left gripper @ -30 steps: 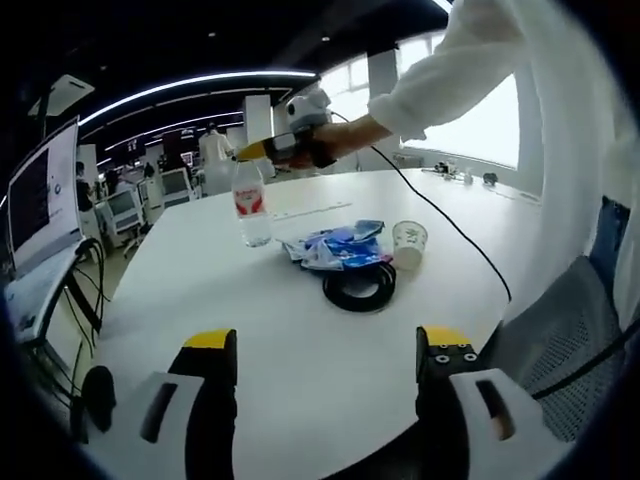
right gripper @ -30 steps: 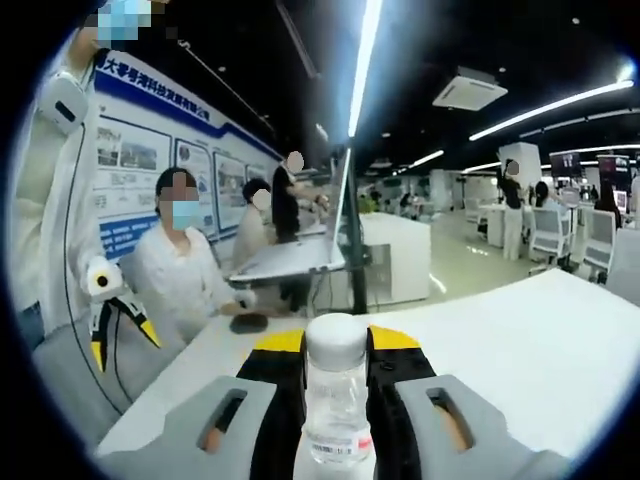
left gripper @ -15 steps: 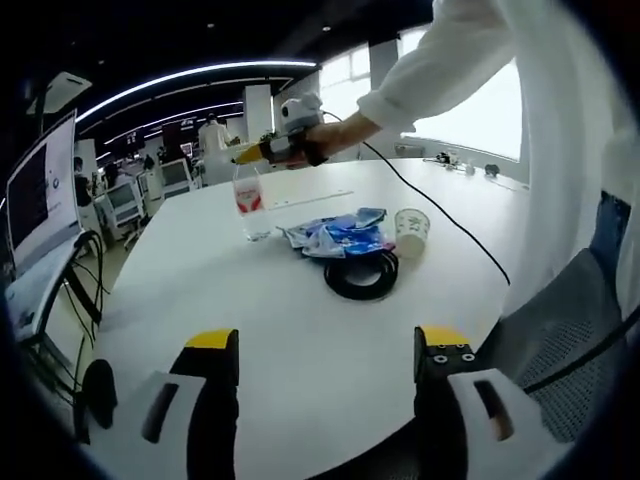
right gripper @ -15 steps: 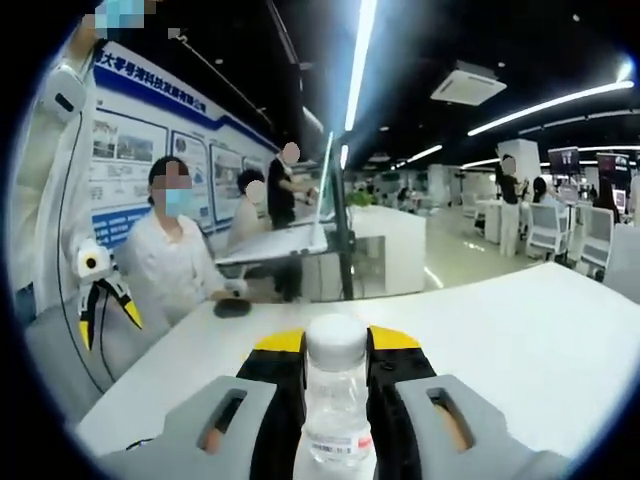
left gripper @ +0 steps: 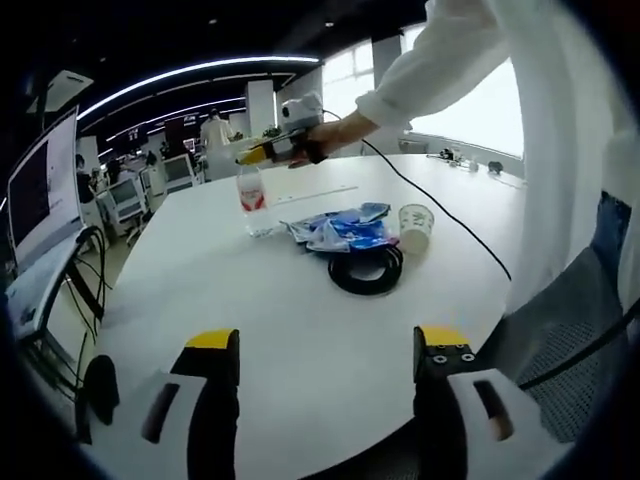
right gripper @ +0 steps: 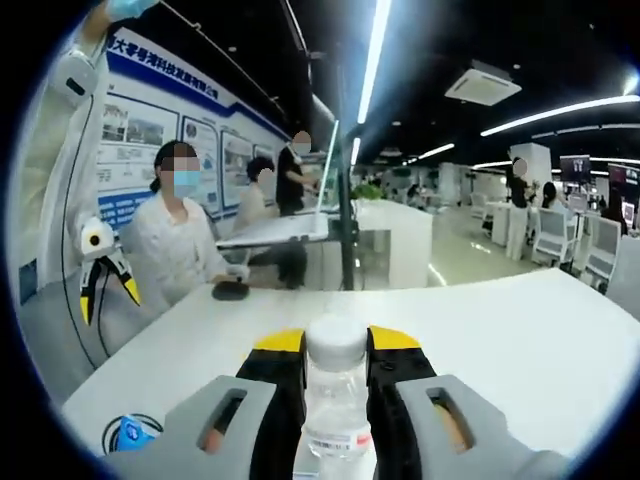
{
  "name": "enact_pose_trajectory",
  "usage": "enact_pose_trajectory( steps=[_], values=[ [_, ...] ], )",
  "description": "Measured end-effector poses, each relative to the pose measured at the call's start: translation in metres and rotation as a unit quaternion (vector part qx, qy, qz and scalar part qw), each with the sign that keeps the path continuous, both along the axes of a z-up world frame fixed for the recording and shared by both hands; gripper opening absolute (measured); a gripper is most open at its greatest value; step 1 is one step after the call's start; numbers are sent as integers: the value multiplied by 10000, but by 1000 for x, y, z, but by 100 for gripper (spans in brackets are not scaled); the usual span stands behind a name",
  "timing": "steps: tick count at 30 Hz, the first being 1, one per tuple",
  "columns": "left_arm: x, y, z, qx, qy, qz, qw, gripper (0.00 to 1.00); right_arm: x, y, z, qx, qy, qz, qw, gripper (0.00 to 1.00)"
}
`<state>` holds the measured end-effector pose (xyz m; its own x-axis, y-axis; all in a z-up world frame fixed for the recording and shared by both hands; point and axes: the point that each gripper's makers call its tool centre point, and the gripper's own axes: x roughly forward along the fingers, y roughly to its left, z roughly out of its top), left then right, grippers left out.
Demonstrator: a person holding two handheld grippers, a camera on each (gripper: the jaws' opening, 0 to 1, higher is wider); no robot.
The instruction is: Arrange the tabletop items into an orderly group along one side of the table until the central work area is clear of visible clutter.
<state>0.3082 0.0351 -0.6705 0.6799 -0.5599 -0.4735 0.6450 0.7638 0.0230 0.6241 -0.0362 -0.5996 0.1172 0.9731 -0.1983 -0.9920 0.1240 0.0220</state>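
A clear water bottle [left gripper: 252, 198] with a red label and white cap [right gripper: 335, 338] stands upright near the far side of the white round table [left gripper: 300, 330]. My right gripper [left gripper: 272, 151] [right gripper: 335, 345] is shut on its neck. I cannot tell whether its base touches the table. Just right of the bottle lie blue snack packets [left gripper: 342, 228], a black ring-shaped roll [left gripper: 366, 270] and a paper cup [left gripper: 413, 227]. My left gripper [left gripper: 328, 345] is open over the near table edge with nothing between its fingers; it also shows at the left as the left gripper [right gripper: 100, 275].
A black cable [left gripper: 450, 225] runs across the table to the right gripper, held by a person's white sleeve [left gripper: 440, 70]. A grey chair [left gripper: 570, 320] stands at the right. A monitor on a stand [right gripper: 335, 200] and seated people [right gripper: 175, 250] are beyond the table.
The right gripper has carried the bottle a little farther from the left gripper. The right gripper view has tipped down, bringing a blue packet into its lower left. The left gripper stays open.
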Motion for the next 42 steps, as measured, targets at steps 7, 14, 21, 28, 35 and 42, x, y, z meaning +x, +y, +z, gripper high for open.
enact_pose_trajectory(
  steps=[7,14,21,28,35,42],
  values=[
    [4,4,3,-65,-14,150,9999,75,0,-4,-1,-8,69,-38,10000,20],
    [6,5,3,-51,-6,172,9998,74,10,-10,-17,-388,546,-543,9963,50],
    [8,6,5,-83,-32,225,9997,74,11,-27,-10,-350,881,-1011,9904,72],
    [7,4,6,-94,-50,182,9998,74,-10,-46,-8,-315,1105,-1275,9852,76],
    [5,3,4,-43,-30,142,9999,74,-37,-64,-6,-444,1164,-1429,9819,76],
    [3,2,6,-64,-59,90,9999,74,-60,-78,7,-328,1210,-1644,9784,76]
  ],
)
